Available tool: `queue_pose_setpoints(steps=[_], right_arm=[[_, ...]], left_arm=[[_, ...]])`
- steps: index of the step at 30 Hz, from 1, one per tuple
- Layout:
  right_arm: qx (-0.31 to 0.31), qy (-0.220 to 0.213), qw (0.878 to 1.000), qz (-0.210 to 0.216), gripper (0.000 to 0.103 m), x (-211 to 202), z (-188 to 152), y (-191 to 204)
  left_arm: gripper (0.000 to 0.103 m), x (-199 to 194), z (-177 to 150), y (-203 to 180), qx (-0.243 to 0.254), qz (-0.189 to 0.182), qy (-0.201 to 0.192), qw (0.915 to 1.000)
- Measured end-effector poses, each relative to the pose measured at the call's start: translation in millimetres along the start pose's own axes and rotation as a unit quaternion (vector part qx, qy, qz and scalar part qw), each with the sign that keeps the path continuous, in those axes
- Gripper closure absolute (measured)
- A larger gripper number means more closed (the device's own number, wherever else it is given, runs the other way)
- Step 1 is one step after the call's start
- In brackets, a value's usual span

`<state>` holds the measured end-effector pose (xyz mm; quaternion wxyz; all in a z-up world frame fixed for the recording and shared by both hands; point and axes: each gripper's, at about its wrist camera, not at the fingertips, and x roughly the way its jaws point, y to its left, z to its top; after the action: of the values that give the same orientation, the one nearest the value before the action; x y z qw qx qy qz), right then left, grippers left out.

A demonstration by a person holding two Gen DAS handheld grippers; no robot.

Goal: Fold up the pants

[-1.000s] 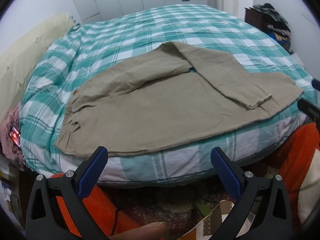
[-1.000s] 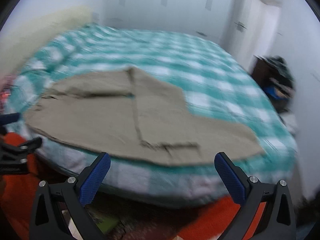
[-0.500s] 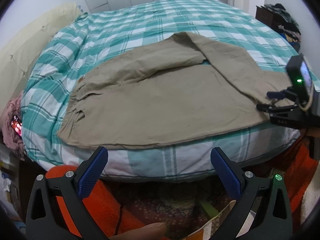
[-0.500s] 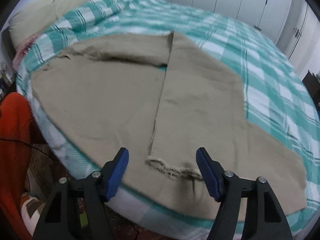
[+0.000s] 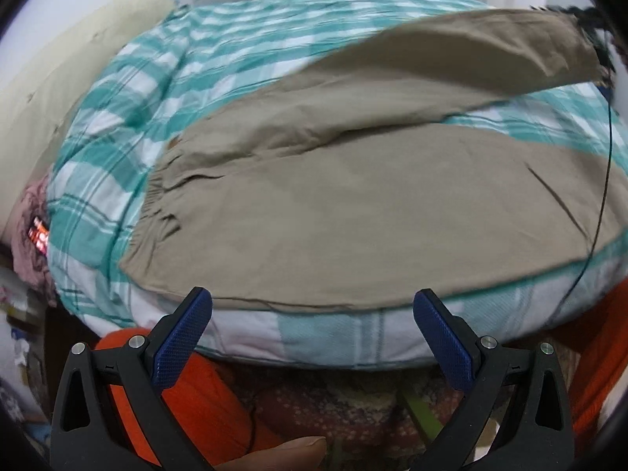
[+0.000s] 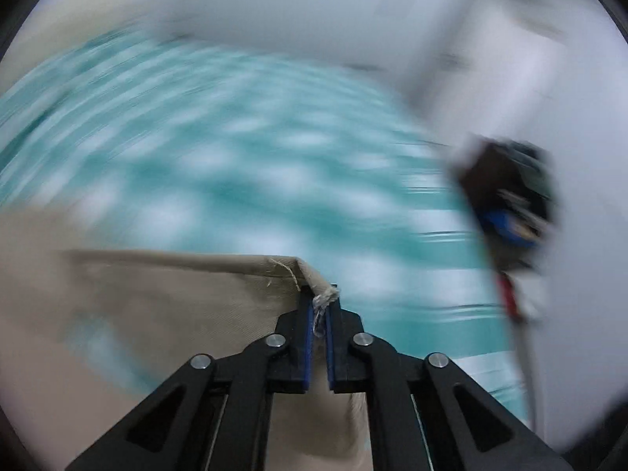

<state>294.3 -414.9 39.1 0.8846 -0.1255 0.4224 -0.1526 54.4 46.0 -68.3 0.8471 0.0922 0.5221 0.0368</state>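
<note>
One pair of khaki pants [image 5: 353, 212] lies spread across the near edge of the bed [image 5: 322, 337], waistband to the left, one leg flat, the other leg [image 5: 471, 59] lifted off the checked cover and hanging in the air at upper right. We have our right gripper [image 6: 320, 306] clenched on the frayed hem corner [image 6: 314, 278] of that raised leg; the pads are nearly touching with cloth pinched between them. Our left gripper [image 5: 312, 314] hovers released, wide apart, just short of the mattress edge and holding nothing.

Handling, as we judge it: light woven cloth, soft and floppy, no stiffness, so it drapes and sags from a single pinch. Not slippery, not fragile, though the raw hem could fray further if tugged. Best holds are the hem corners and the waistband [image 5: 157, 192] ends; a mid-panel grab would just bunch it. The left gripper likely wants the waistband or the flat leg's near edge to pin it.

Right wrist view is heavily motion-blurred. Orange fabric [image 5: 184, 400] and a patterned rug [image 5: 345, 404] sit below the bed.
</note>
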Motion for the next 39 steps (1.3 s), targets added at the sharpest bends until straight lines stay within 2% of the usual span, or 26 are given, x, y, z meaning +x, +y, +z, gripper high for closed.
queue_pose_setpoints(steps=[1, 2, 3, 4, 6, 8, 9, 10, 11, 12, 13, 15, 16, 17, 18, 19, 21, 22, 24, 26, 28, 29, 31, 33, 36, 39], right_arm=[[0.030, 0.010, 0.999, -0.035, 0.064, 12, 17, -27], [0.059, 0.012, 0.995, -0.081, 0.056, 21, 25, -54], [0.072, 0.006, 0.993, -0.093, 0.050, 21, 24, -63], [0.088, -0.003, 0.992, -0.093, 0.046, 20, 18, -70], [0.114, -0.013, 0.993, -0.040, 0.040, 18, -21, -66], [0.119, -0.010, 0.992, 0.027, 0.038, 17, -69, -45], [0.120, -0.002, 0.991, 0.066, 0.038, 17, -103, -29], [0.120, 0.004, 0.989, 0.087, 0.038, 15, -125, -16], [0.120, 0.014, 0.986, 0.115, 0.038, 12, -161, 5], [0.121, 0.017, 0.984, 0.126, 0.038, 11, -179, 15], [0.123, 0.019, 0.982, 0.142, 0.038, 5, -205, 34], [0.131, 0.011, 0.978, 0.159, 0.038, -5, -234, 57], [0.137, 0.005, 0.977, 0.163, 0.038, -7, -243, 61], [0.146, -0.001, 0.975, 0.166, 0.038, -14, -251, 69], [0.153, -0.001, 0.973, 0.171, 0.038, -14, -254, 73], [0.155, 0.005, 0.970, 0.187, 0.038, -14, -254, 77], [0.145, 0.005, 0.967, 0.209, 0.038, -10, -249, 78], [0.134, -0.005, 0.969, 0.207, 0.038, -12, -246, 76], [0.133, -0.021, 0.971, 0.198, 0.033, -13, -245, 68], [0.156, -0.025, 0.968, 0.197, 0.030, -6, -249, 56], [0.174, -0.010, 0.962, 0.212, 0.030, 1, -252, 52], [0.185, 0.001, 0.956, 0.226, 0.030, 7, -252, 48], [0.205, 0.013, 0.948, 0.242, 0.030, 14, -251, 41], [0.226, 0.024, 0.940, 0.253, 0.030, 19, -252, 34], [0.246, 0.049, 0.931, 0.266, 0.030, 26, -257, 28], [0.253, 0.073, 0.923, 0.280, 0.030, 32, -264, 24]], left_arm=[[0.001, 6, 1, 3, -0.006, 0.002, 0.007, 1.0000], [0.001, 14, 1, 6, -0.011, 0.004, 0.016, 0.9998], [0.001, 23, 3, 8, -0.013, 0.006, 0.025, 0.9996], [0.001, 32, 5, 9, -0.013, 0.008, 0.034, 0.9993], [0.001, 50, 19, 8, -0.004, 0.007, 0.046, 0.9989], [0.001, 64, 48, 5, 0.010, 0.003, 0.034, 0.9994], [0.001, 69, 67, 3, 0.015, 0.003, 0.018, 0.9997], [0.001, 74, 88, 2, 0.017, -0.001, -0.002, 0.9998], [0.001, 83, 119, -2, 0.021, -0.017, -0.033, 0.9991], [0.001, 90, 136, -5, 0.024, -0.028, -0.046, 0.9982], [0.001, 107, 166, -13, 0.035, -0.049, -0.064, 0.9961], [0.001, 139, 198, -29, 0.055, -0.057, -0.078, 0.9938], [0.001, 161, 208, -39, 0.072, -0.055, -0.073, 0.9932], [0.001, 194, 214, -55, 0.104, -0.048, -0.043, 0.9925], [0.001, 232, 212, -70, 0.147, -0.041, 0.017, 0.9882], [0.001, 253, 209, -78, 0.167, -0.041, 0.050, 0.9838], [0.003, 248, 219, -82, 0.170, -0.055, 0.056, 0.9824], [0.003, 238, 228, -86, 0.176, -0.085, 0.065, 0.9785], [0.002, 214, 245, -100, 0.188, -0.146, 0.051, 0.9699], [0.002, 197, 265, -136, 0.223, -0.191, 0.030, 0.9553], [0.002, 203, 281, -188, 0.265, -0.227, 0.026, 0.9369], [0.002, 213, 286, -211, 0.284, -0.231, 0.028, 0.9301], [0.001, 237, 300, -275, 0.328, -0.215, 0.031, 0.9194], [0.000, 238, 319, -323, 0.338, -0.219, 0.009, 0.9153], [0.000, 230, 357, -397, 0.322, -0.261, 0.003, 0.9099], [0.000, 228, 377, -466, 0.328, -0.260, -0.006, 0.9080]])
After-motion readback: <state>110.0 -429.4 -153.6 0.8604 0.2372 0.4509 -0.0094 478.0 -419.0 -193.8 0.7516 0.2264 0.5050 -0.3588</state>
